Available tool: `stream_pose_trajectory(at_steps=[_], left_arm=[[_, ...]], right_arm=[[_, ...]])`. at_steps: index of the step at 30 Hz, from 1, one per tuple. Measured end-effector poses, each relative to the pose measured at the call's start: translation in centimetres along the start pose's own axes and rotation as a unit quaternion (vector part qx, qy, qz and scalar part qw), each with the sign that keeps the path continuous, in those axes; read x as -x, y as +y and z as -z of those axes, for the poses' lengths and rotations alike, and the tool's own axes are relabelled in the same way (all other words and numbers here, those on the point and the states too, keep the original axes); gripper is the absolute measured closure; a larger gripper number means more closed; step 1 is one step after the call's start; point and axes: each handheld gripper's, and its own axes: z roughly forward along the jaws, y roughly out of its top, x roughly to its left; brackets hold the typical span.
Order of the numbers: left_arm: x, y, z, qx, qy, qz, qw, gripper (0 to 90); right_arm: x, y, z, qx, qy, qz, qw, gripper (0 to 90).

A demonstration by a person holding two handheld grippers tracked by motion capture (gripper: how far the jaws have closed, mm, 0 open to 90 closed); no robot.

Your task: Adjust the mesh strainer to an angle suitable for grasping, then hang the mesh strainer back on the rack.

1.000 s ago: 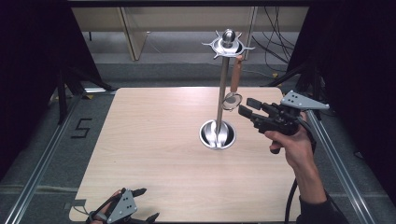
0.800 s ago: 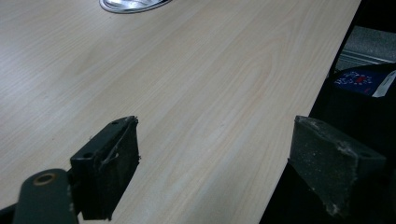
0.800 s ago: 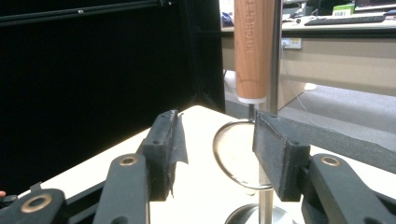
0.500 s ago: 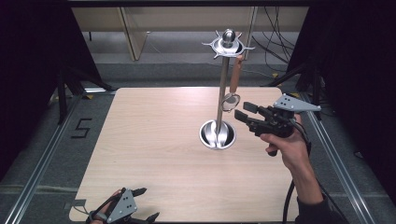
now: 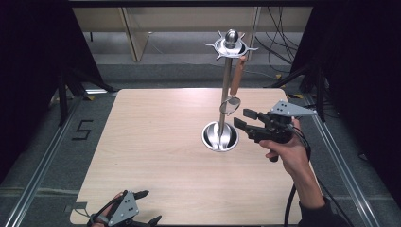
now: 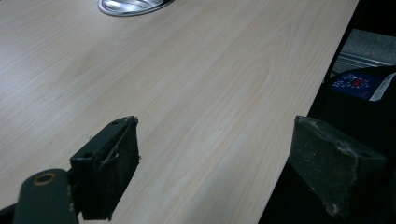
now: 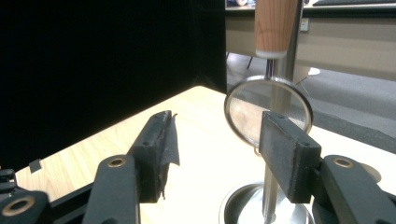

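A steel utensil stand (image 5: 226,80) rises from a round base (image 5: 220,137) on the wooden table (image 5: 156,142). From its spiked top ring (image 5: 230,46) hangs a small mesh strainer (image 5: 231,105) by its wooden handle (image 5: 238,75). My right gripper (image 5: 245,119) is open, just right of the strainer and base, held above the table. In the right gripper view the strainer (image 7: 267,112) hangs close ahead between the spread jaws, with the pole (image 7: 285,60) behind it. My left gripper (image 5: 144,205) rests open at the table's front edge; its view shows the base (image 6: 133,5) far off.
Metal rails (image 5: 42,161) run along both sides of the table. A "5" mark (image 5: 81,130) lies on the floor at left. Cables (image 5: 279,38) and wooden furniture (image 5: 137,33) stand behind the table. Dark curtains close in both sides.
My right gripper has drifted slightly left and down toward the stand's base, staying open. The left gripper has not moved.
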Motion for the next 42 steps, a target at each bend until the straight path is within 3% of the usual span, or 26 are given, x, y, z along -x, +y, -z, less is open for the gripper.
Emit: stream_pose_trajectory(at_steps=[1,5,6,9,11,14,15,17,19,21,23,25,29,30,33,34,36,38,42], left_arm=[[0.0,0.0,0.0,0.0,0.0,-0.001,1.0,15.2],[0.3,0.0,0.0,0.007,-0.001,0.001,1.0,15.2],[0.3,0.1,0.0,0.003,-0.005,0.0,1.0,15.2],[0.1,0.1,0.1,0.001,-0.002,-0.006,1.0,15.2],[0.1,0.1,0.0,0.002,-0.004,-0.001,1.0,15.2],[0.2,0.2,-0.2,0.008,-0.007,0.004,0.9999,15.2],[0.0,0.2,0.0,-0.003,-0.008,-0.004,1.0,15.2],[0.0,0.2,-0.1,0.004,-0.001,-0.007,1.0,15.2],[-0.1,0.3,-0.2,-0.001,-0.001,-0.012,0.9999,15.2],[-0.2,0.3,-0.1,-0.004,0.001,-0.019,0.9998,15.2],[-0.1,0.2,-0.2,0.002,-0.003,-0.008,1.0,15.2],[0.1,0.2,-0.2,0.003,-0.005,-0.005,1.0,15.2],[0.0,0.3,-0.2,0.001,-0.006,-0.014,0.9999,15.2],[0.1,0.3,-0.3,0.005,-0.004,-0.011,0.9999,15.2],[0.0,0.3,-0.4,0.001,-0.005,-0.017,0.9998,15.2],[0.0,0.3,-0.4,0.004,-0.006,-0.016,0.9999,15.2],[0.0,0.3,-0.4,0.007,-0.005,-0.013,0.9999,15.2],[-0.1,0.3,-0.3,-0.001,-0.007,-0.013,0.9999,15.2],[0.1,0.3,-0.4,0.005,-0.004,-0.011,0.9999,15.2]], right_arm=[[-0.1,-0.2,0.0,-0.008,0.0,-0.008,0.9999,44.5],[0.0,-0.8,-0.3,-0.012,-0.001,-0.004,0.9999,44.4],[-0.2,-0.9,-0.2,-0.021,-0.002,-0.014,0.9997,44.4],[0.0,-1.0,-0.3,-0.016,-0.001,0.002,0.9999,44.2],[-0.2,-1.1,-0.3,-0.026,-0.001,-0.008,0.9996,44.0],[-0.1,-1.4,-0.3,-0.026,-0.007,0.001,0.9996,44.0],[-0.2,-1.6,-0.4,-0.029,-0.006,-0.008,0.9995,44.0],[0.0,-1.7,-0.4,-0.032,0.0,-0.002,0.9995,44.0],[-0.1,-1.9,-0.4,-0.039,0.0,-0.012,0.9992,44.0],[0.1,-2.1,-0.5,-0.037,-0.004,0.004,0.9993,43.9],[0.0,-2.4,-0.5,-0.042,-0.001,-0.011,0.999,43.8],[0.0,-2.5,-0.5,-0.047,-0.004,-0.01,0.9988,43.7],[-0.1,-2.9,-0.5,-0.054,-0.002,-0.006,0.9985,42.7],[-0.3,-3.0,-0.3,-0.061,-0.005,-0.015,0.998,42.3],[-0.1,-3.3,-0.3,-0.06,-0.01,-0.003,0.9982,41.3],[-0.3,-3.5,-0.3,-0.06,-0.011,-0.014,0.998,41.1],[-0.1,-3.6,-0.3,-0.064,-0.013,0.002,0.9979,40.7],[-0.1,-3.7,-0.5,-0.07,-0.008,0.0,0.9975,39.9],[-0.4,-4.1,-1.0,-0.075,0.001,0.0,0.9972,38.1]])
